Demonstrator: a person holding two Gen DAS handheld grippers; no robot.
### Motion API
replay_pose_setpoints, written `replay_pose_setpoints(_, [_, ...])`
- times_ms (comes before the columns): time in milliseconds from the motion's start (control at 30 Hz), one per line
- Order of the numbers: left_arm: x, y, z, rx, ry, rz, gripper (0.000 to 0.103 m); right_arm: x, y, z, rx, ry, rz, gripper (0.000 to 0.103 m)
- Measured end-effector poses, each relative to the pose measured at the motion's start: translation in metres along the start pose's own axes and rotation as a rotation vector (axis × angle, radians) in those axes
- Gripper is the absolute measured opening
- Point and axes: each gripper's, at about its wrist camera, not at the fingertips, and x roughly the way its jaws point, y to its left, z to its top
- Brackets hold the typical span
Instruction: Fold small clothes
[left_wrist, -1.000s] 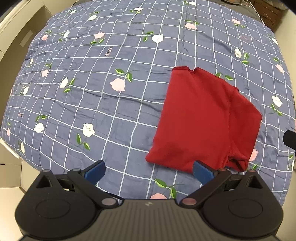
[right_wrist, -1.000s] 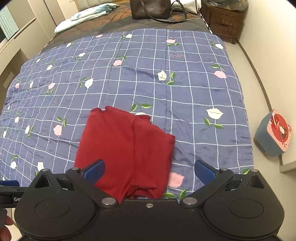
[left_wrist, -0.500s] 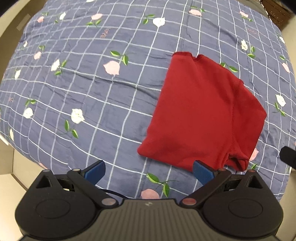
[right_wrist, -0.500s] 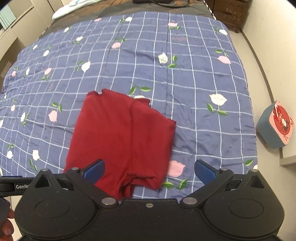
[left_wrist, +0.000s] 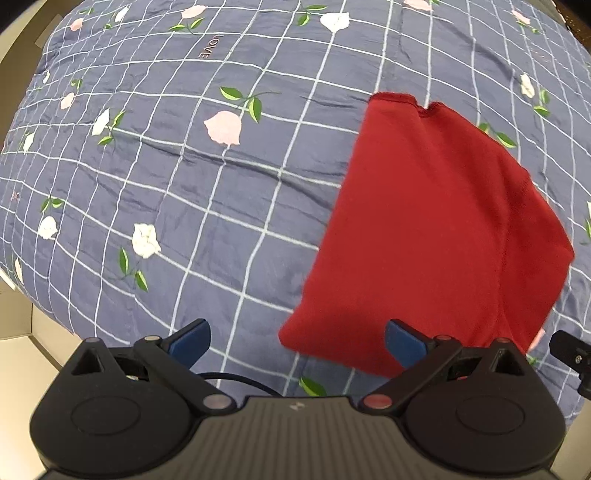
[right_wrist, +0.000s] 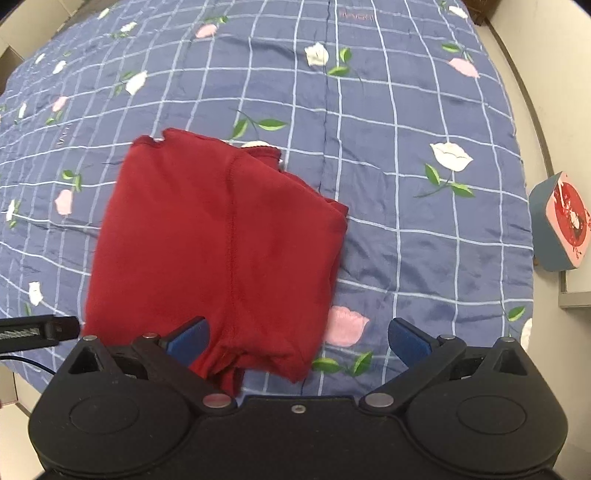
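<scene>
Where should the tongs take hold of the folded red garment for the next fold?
Probably the two near corners of the folded red knit garment, coming from the bed's near edge. Its near hem lies loose just ahead of both open tongs, left and right, on the blue checked floral quilt.

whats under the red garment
The red garment lies flat on the blue floral quilt. A white flower print peeks out at its far edge. Anything else beneath it is covered.

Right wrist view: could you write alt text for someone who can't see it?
A folded red garment lies on a blue checked quilt printed with flowers. The open right gripper hovers at its near edge, holding nothing.
</scene>
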Motion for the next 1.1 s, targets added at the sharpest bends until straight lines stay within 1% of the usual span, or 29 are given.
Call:
replay_pose_setpoints(100, [0.002,0.0,0.01,0.011,0.0,0.01,0.102,0.013,-0.002,0.009,-0.006,0.006,0.011,0.103])
replay_pose_setpoints(300, [0.013,0.001,0.025,0.043,0.009,0.017,0.102,0.037,-0.002,0.022,-0.062,-0.003,0.025,0.103])
replay_pose_setpoints(367, [0.018,0.001,0.03,0.055,0.017,0.021,0.102,0.046,-0.004,0.026,-0.051,0.004,0.023,0.103])
replay_pose_setpoints(567, [0.029,0.003,0.044,0.079,0.023,0.028,0.102,0.067,-0.018,0.034,0.069,0.014,0.04,0.103])
replay_pose_setpoints(833, [0.039,-0.007,0.061,0.131,0.006,0.009,0.102,0.097,-0.03,0.043,0.189,0.039,0.08,0.103])
replay_pose_setpoints(867, [0.041,-0.009,0.062,0.14,0.005,0.006,0.102,0.102,-0.032,0.043,0.217,0.047,0.074,0.103])
replay_pose_setpoints(967, [0.048,-0.016,0.065,0.167,0.007,-0.004,0.102,0.113,-0.036,0.038,0.278,0.055,0.102,0.103])
replay_pose_setpoints(1033, [0.054,-0.019,0.065,0.182,0.008,-0.011,0.102,0.116,-0.039,0.034,0.307,0.045,0.119,0.103])
replay_pose_setpoints(1100, [0.06,-0.02,0.065,0.188,0.013,-0.016,0.102,0.115,-0.038,0.029,0.306,0.023,0.132,0.103])
